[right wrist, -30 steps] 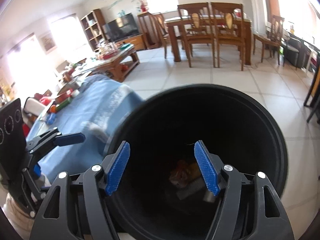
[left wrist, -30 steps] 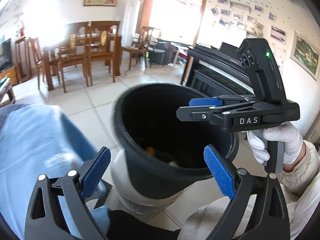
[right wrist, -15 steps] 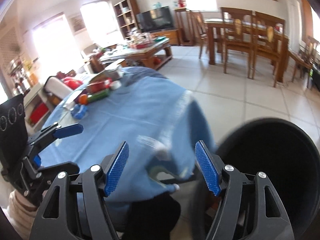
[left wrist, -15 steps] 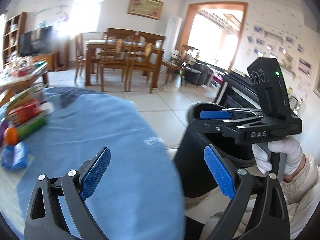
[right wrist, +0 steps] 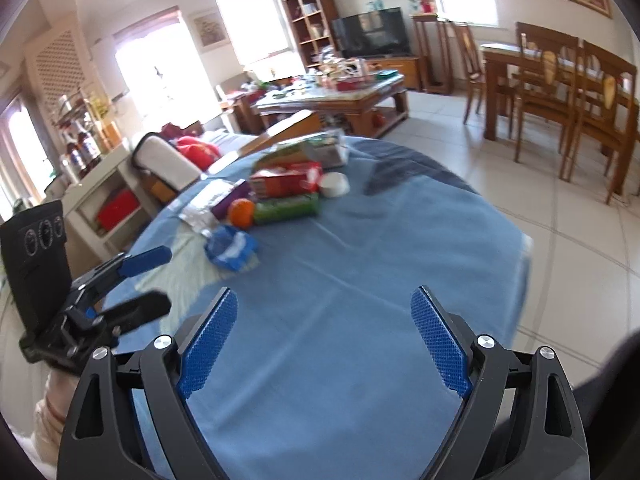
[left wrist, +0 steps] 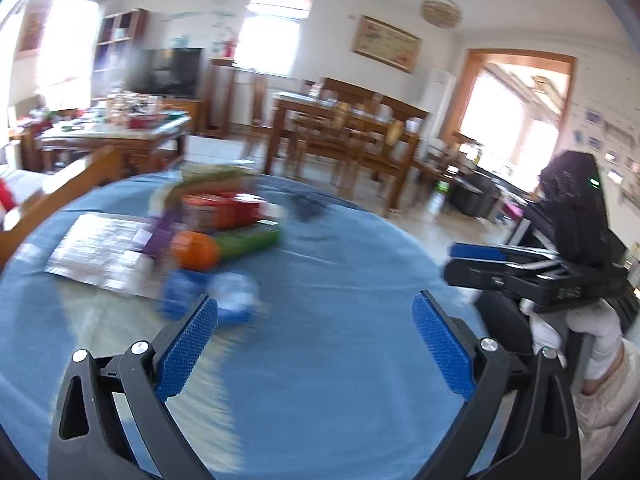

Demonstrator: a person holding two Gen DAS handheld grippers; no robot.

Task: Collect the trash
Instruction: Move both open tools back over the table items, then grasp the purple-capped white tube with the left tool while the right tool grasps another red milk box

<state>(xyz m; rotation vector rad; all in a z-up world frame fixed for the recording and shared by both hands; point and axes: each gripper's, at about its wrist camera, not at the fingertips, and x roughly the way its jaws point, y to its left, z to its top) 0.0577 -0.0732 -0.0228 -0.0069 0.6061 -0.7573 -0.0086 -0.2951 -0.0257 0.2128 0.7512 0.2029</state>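
I have both tools pointed over the table [right wrist: 360,280], which is covered in a blue cloth, because what is left to collect sits there in one cluster toward the far left of the cloth. My right gripper [right wrist: 324,340] stands wide with nothing between its pads; its jaws have just been opening, which I judge suits a fresh pick. My left gripper [left wrist: 316,344] is wide too and empty, hanging over the near part of the cloth.

Nearest to me in the cluster is a crumpled blue and white wrapper [right wrist: 231,249], lying alone on the cloth just ahead of the left tool. That makes it the natural first thing to take, I think, since nothing leans on it. Just beyond it lies an orange [right wrist: 241,213], touching a green packet [right wrist: 286,208] on its right. Behind those are a red box [right wrist: 286,179] and a small white tub [right wrist: 334,184], and a flat silvery sheet [left wrist: 96,252] lies to the left. Which of these count as trash I can only guess.

Both tools are tilted down toward the cloth, so either could drop onto the wrapper. The left view is smeared by motion, so fine detail there is beyond me. A thin wrapper may slip unless the pads close low on it.
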